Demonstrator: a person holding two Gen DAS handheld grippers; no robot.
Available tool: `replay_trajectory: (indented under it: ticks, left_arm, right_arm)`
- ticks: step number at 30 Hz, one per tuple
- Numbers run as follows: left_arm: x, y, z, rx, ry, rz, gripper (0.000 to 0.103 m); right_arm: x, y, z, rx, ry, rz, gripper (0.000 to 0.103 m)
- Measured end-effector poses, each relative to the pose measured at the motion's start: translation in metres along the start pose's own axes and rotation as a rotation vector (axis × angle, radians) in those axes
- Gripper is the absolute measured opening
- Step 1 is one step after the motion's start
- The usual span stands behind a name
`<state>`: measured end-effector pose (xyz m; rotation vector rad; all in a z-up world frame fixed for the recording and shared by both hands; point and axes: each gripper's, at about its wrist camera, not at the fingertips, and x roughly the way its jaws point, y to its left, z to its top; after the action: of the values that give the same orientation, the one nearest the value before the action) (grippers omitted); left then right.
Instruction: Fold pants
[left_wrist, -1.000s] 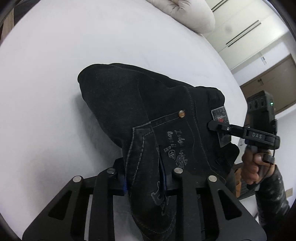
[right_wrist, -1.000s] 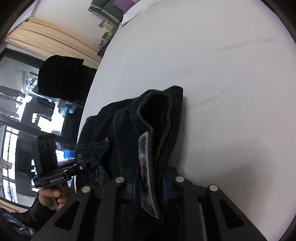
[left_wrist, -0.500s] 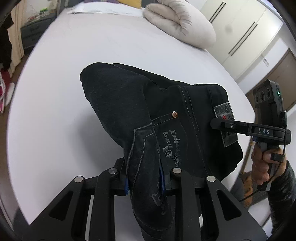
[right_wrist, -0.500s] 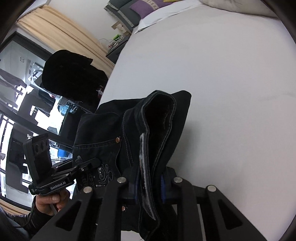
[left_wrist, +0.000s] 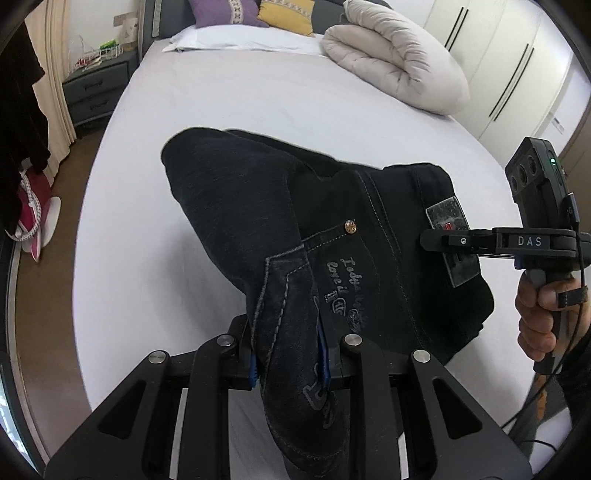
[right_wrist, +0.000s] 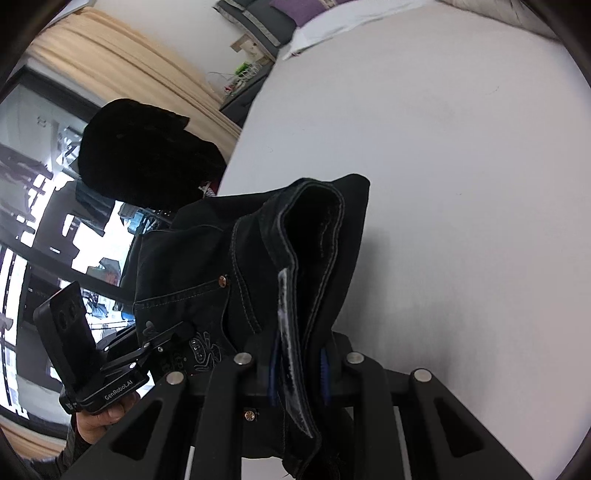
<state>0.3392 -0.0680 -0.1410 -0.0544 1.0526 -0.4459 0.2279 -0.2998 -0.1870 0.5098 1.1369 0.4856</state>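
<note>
The black denim pants (left_wrist: 258, 206) are folded into a thick bundle and held up above the white bed (left_wrist: 155, 236). My left gripper (left_wrist: 290, 354) is shut on the pocket edge of the pants. My right gripper (right_wrist: 297, 363) is shut on the waistband by the grey label (right_wrist: 291, 332). In the left wrist view the right gripper (left_wrist: 439, 238) clamps the label at the bundle's right side. In the right wrist view the left gripper (right_wrist: 162, 343) clamps the pants (right_wrist: 207, 258) at lower left.
A rolled cream duvet (left_wrist: 391, 62) and purple and yellow pillows (left_wrist: 255, 13) lie at the bed's far end. A grey nightstand (left_wrist: 96, 88) stands left of the bed. White wardrobes (left_wrist: 517, 66) are at the right. Dark clothing (right_wrist: 144, 155) hangs by the curtain.
Both grippers have lifted the pants bundle higher off the bed. More of the room beyond the bed has come into view. Both grips stay the same.
</note>
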Motion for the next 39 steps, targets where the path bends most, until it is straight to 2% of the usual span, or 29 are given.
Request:
replay_trajectory:
  ticks: [2, 5, 6, 8, 9, 11, 12, 13, 15, 17, 18, 20, 22, 24, 25, 27, 29, 33, 36, 38, 39]
  left_arm:
    - [0.016, 0.021, 0.001, -0.008, 0.019, -0.004, 0.021]
    - [0.046, 0.032, 0.010, -0.030, 0.031, -0.014, 0.025]
    - [0.052, 0.039, 0.009, -0.046, 0.028, -0.018, 0.027]
    - [0.058, 0.048, 0.008, -0.078, 0.018, -0.020, 0.040]
    - [0.058, 0.052, 0.007, -0.099, 0.003, -0.027, 0.041]
    - [0.053, 0.057, -0.001, -0.121, -0.027, -0.033, 0.045]
    - [0.045, 0.059, -0.006, -0.123, -0.050, -0.011, 0.045]
    - [0.034, 0.058, -0.009, -0.117, -0.082, 0.016, 0.048]
    - [0.004, 0.043, -0.018, -0.093, -0.174, 0.063, 0.056]
    - [-0.041, 0.022, -0.023, -0.052, -0.303, 0.125, 0.075]
    - [-0.061, 0.014, -0.026, -0.035, -0.355, 0.157, 0.080]
    - [-0.109, -0.007, -0.034, -0.015, -0.456, 0.269, 0.090]
    - [-0.149, -0.029, -0.043, 0.000, -0.544, 0.371, 0.100]
    - [-0.190, -0.051, -0.062, 0.019, -0.647, 0.443, 0.103]
    - [-0.203, -0.061, -0.065, 0.019, -0.672, 0.459, 0.103]
    - [-0.233, -0.076, -0.082, 0.013, -0.718, 0.450, 0.103]
    - [-0.253, -0.090, -0.094, -0.020, -0.716, 0.451, 0.103]
    - [-0.266, -0.113, -0.123, -0.045, -0.614, 0.508, 0.103]
    - [-0.272, -0.127, -0.143, -0.048, -0.573, 0.568, 0.103]
    - [-0.279, -0.131, -0.156, -0.064, -0.559, 0.557, 0.103]
    - [-0.283, -0.135, -0.162, -0.075, -0.552, 0.557, 0.103]
  right_arm:
    - [0.011, -0.009, -0.001, 0.021, 0.010, -0.015, 0.019]
    - [0.028, -0.027, -0.001, 0.064, 0.023, -0.040, 0.023]
    - [0.032, -0.034, -0.003, 0.083, 0.022, -0.054, 0.032]
    - [0.032, -0.039, -0.007, 0.089, 0.004, -0.048, 0.037]
    - [0.029, -0.036, -0.010, 0.082, -0.008, -0.055, 0.040]
    - [0.019, -0.029, -0.014, 0.066, -0.033, -0.101, 0.054]
    - [0.009, -0.021, -0.019, 0.044, -0.061, -0.149, 0.065]
    - [0.000, -0.013, -0.023, 0.016, -0.094, -0.175, 0.069]
    - [-0.025, 0.013, -0.033, -0.068, -0.176, -0.206, 0.069]
    - [-0.052, 0.036, -0.045, -0.138, -0.255, -0.234, 0.075]
    - [-0.069, 0.050, -0.055, -0.177, -0.312, -0.262, 0.081]
    - [-0.104, 0.075, -0.079, -0.234, -0.422, -0.296, 0.085]
    - [-0.130, 0.095, -0.094, -0.257, -0.519, -0.330, 0.103]
    - [-0.166, 0.118, -0.122, -0.288, -0.660, -0.339, 0.103]
    - [-0.179, 0.126, -0.130, -0.298, -0.705, -0.338, 0.103]
    - [-0.203, 0.140, -0.144, -0.305, -0.774, -0.353, 0.103]
    - [-0.222, 0.153, -0.157, -0.299, -0.825, -0.364, 0.103]
    - [-0.257, 0.172, -0.194, -0.310, -0.916, -0.327, 0.103]
    - [-0.269, 0.184, -0.223, -0.339, -0.960, -0.356, 0.103]
    - [-0.271, 0.191, -0.239, -0.368, -0.965, -0.386, 0.103]
    - [-0.269, 0.195, -0.244, -0.386, -0.939, -0.414, 0.103]
